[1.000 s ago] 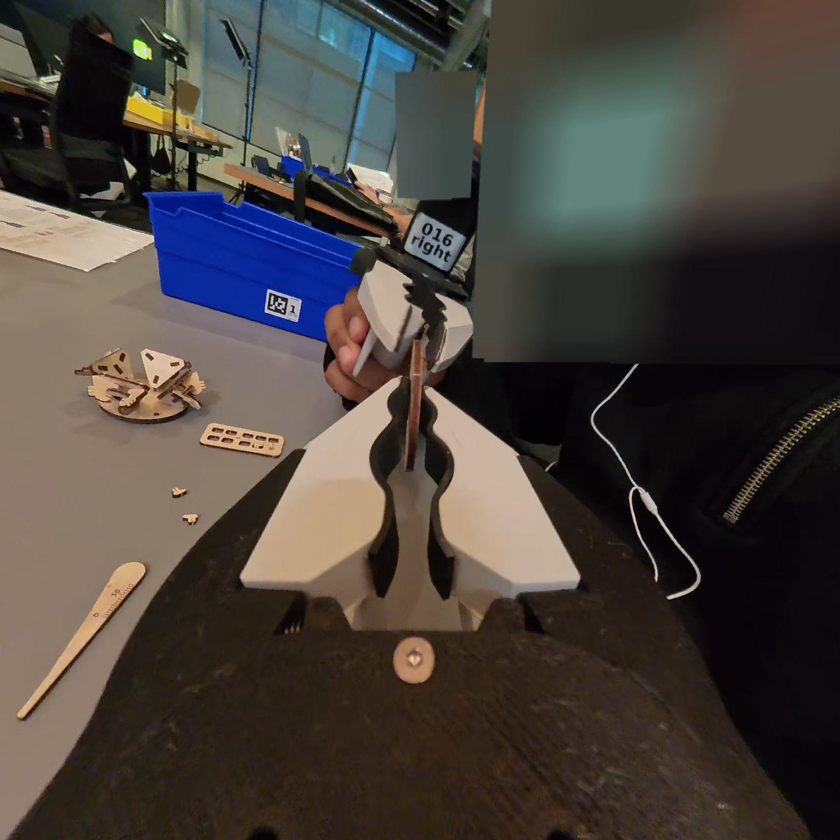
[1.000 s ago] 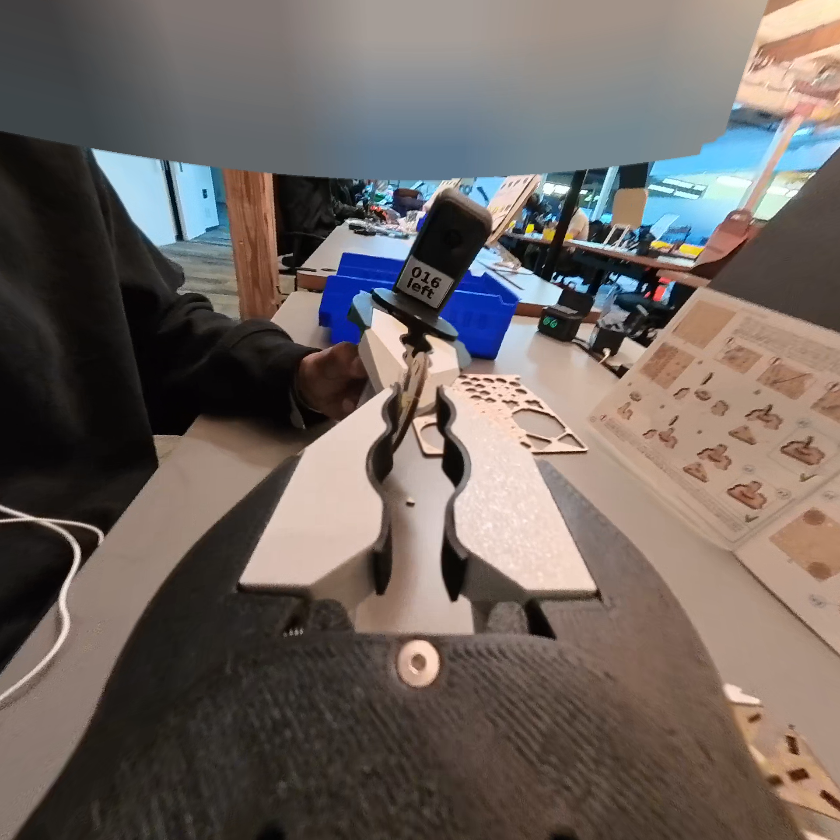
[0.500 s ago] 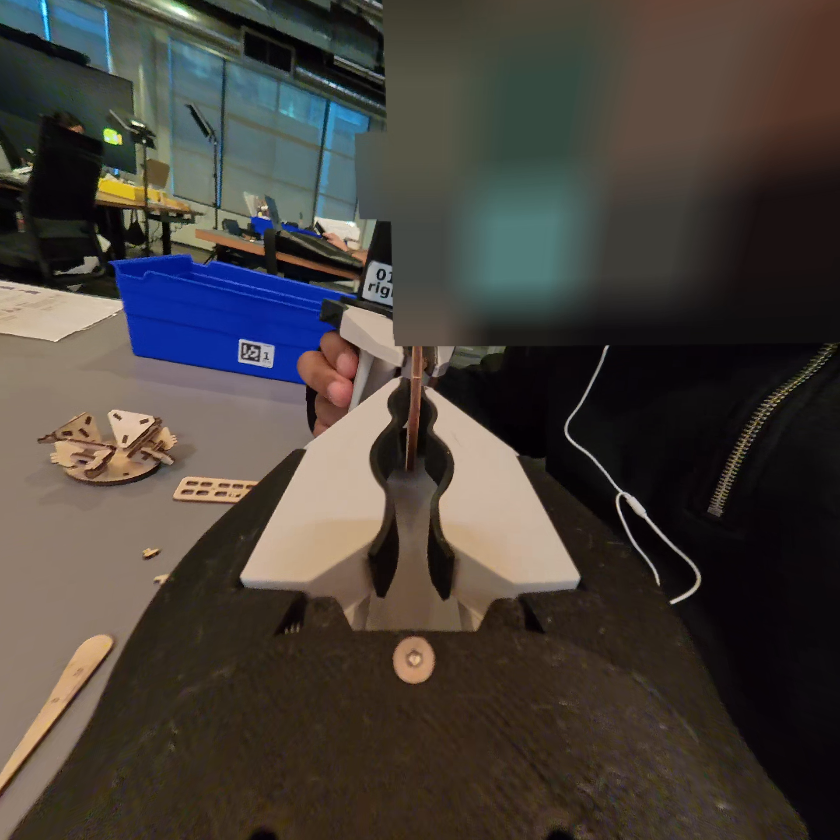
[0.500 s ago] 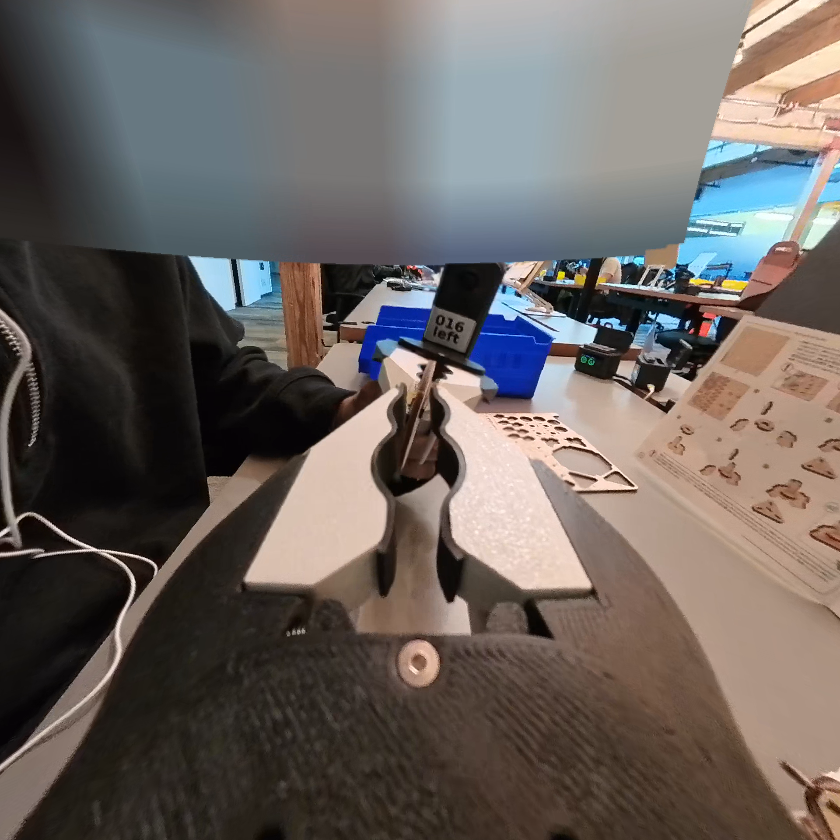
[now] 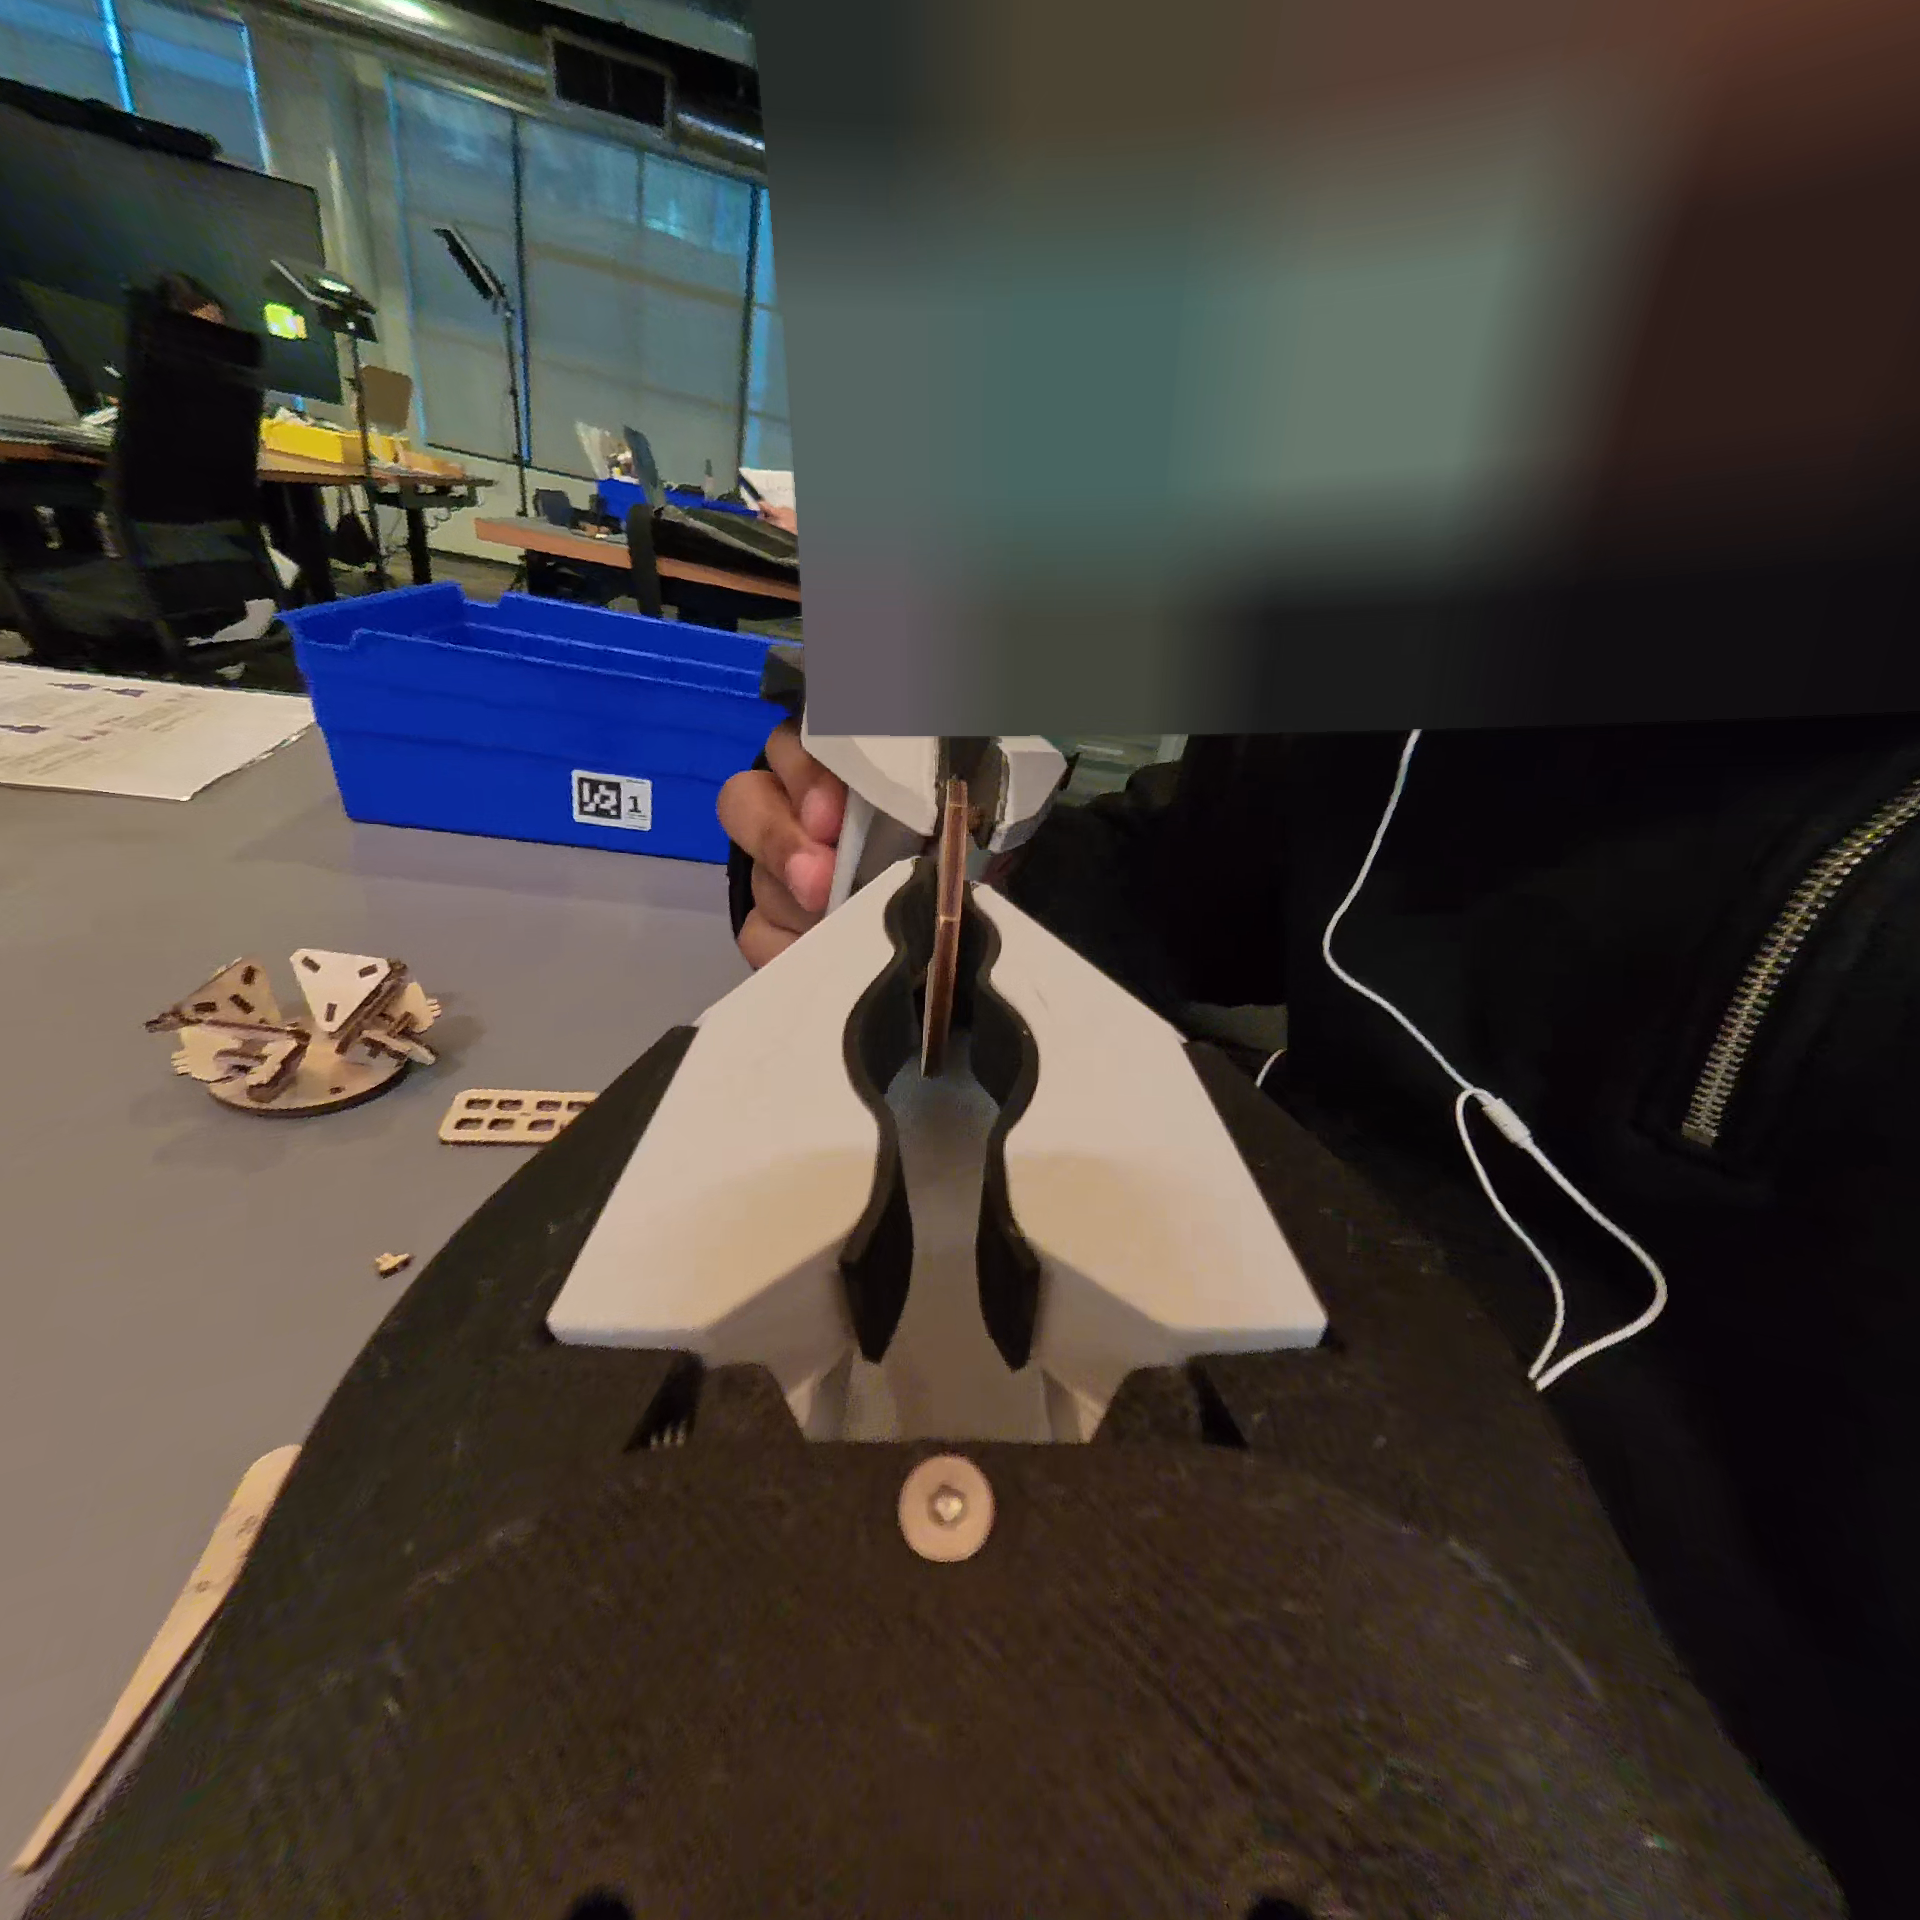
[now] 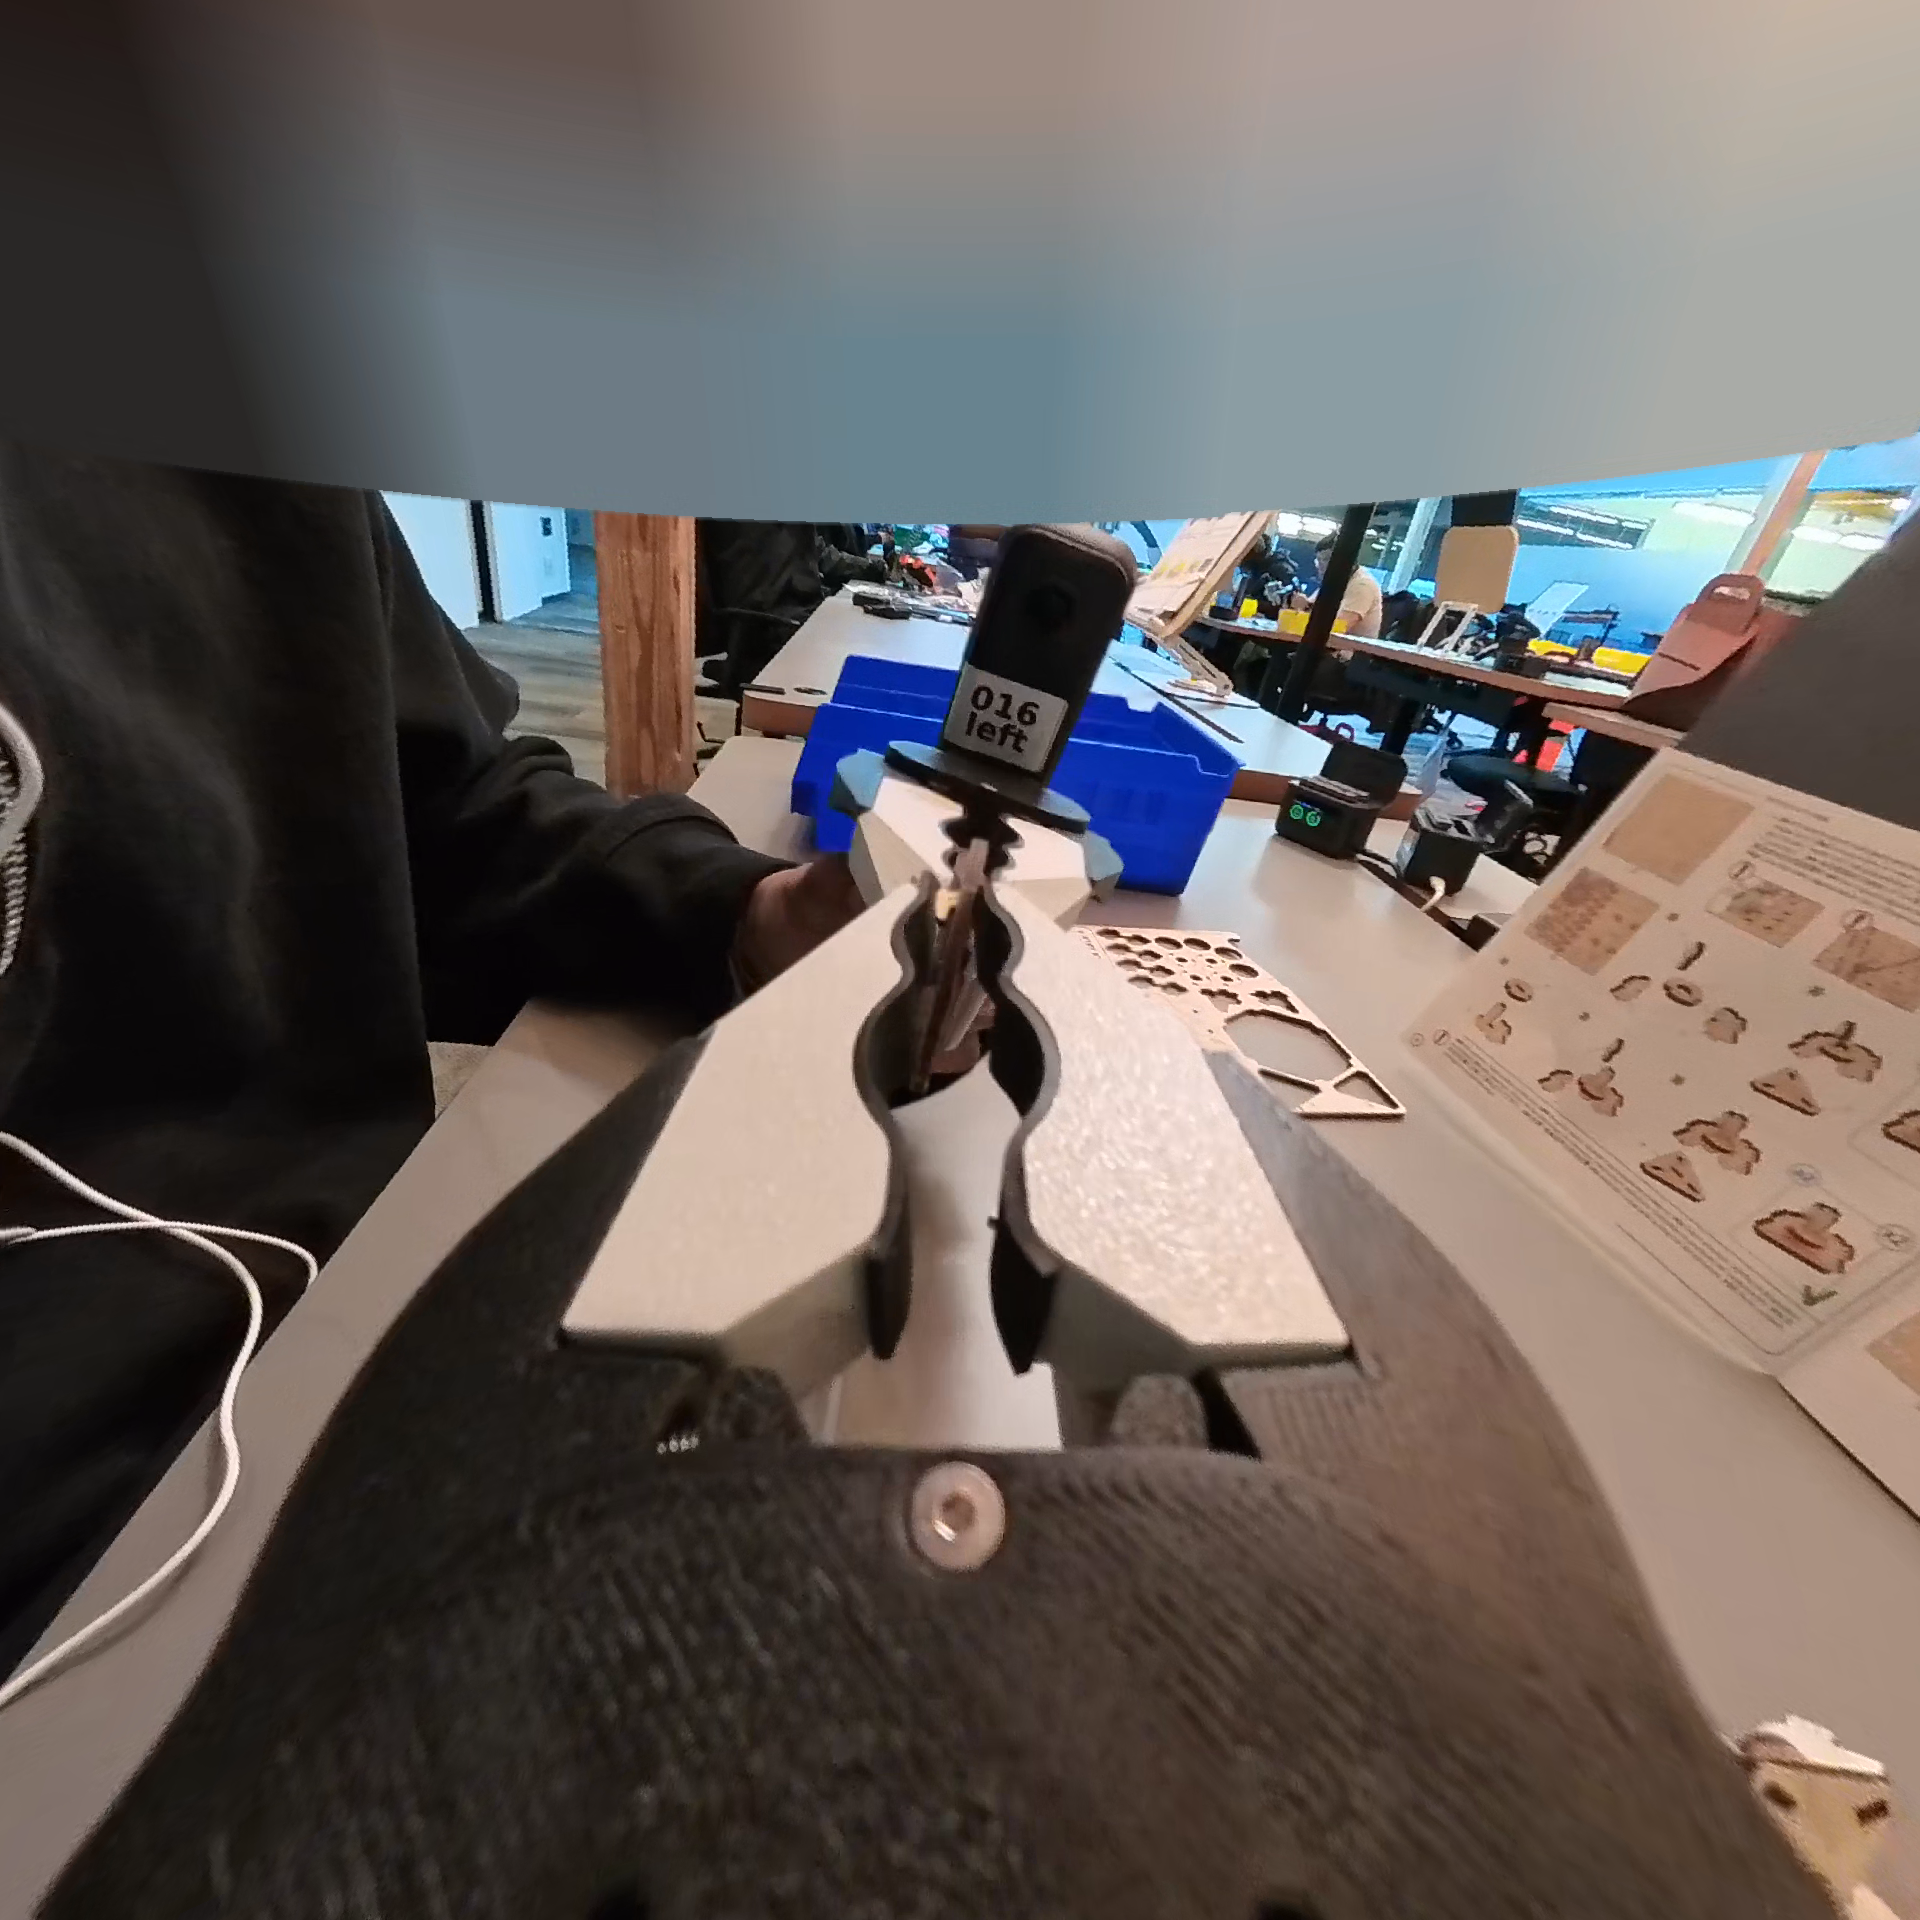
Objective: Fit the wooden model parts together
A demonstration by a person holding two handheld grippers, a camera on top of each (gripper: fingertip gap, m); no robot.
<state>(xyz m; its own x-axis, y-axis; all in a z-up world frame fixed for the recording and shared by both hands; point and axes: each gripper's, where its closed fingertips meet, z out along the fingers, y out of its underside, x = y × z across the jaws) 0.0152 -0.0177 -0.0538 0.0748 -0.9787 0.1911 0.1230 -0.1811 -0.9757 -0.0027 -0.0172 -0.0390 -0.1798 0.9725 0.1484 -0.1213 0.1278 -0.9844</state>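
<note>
**Two grippers meet on one thin wooden piece above a cluttered grey table**

Grey tabletop fills the foreground of a large open workroom with tall windows and further desks behind. Going left to right in the left wrist view: a printed sheet lies at the far left edge, a long wooden stick lies near the bottom corner, and a small round wooden assembly with upright triangular parts stands farther in. Just beside it lie a slotted wooden strip and a tiny wooden bit. A blue bin stands behind them. At the right is a person's dark zipped jacket, with a white cable hanging across it.

In the right wrist view a cut-out wooden sheet lies just past the fingers, and a picture instruction sheet is propped at the far right. Black chargers sit behind.

The wooden piece is a thin flat plywood part with dark burnt edges, seen edge-on and upright, held clear of the table between the two grippers. The left gripper has its tips closed tight on it near their front end. The right gripper faces it head-on, nearly closed, with its tips about the same piece; a hand grips its handle. Whether its pads press on the wood is not plain.
</note>
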